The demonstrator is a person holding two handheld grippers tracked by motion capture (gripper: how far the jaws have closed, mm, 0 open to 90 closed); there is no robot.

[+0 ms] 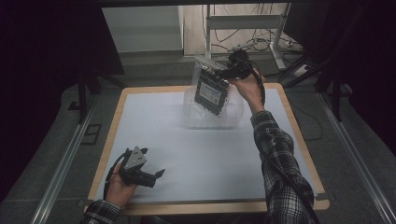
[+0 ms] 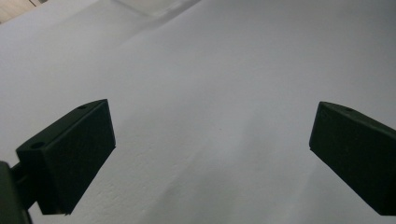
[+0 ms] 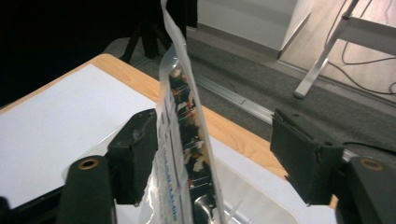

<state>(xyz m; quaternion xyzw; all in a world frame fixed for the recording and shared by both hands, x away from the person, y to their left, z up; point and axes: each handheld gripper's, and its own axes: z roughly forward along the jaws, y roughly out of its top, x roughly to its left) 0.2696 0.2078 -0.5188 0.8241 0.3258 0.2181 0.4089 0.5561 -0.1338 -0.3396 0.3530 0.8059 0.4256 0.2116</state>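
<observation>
**Bag between parted fingers over the bin**

High view: right gripper holds a clear bag above a clear bin at the counter's far edge. Right gripper view shows the fingers parted, one touching the bag; contents unclear. Left gripper open, empty.

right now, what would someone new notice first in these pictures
The clear plastic bag with a dark packet inside, held tilted over a clear tub at the table's far side. It stands between the right gripper's jaws, which are apart, one beside the bag. The left gripper rests open near the table's front edge.
</observation>
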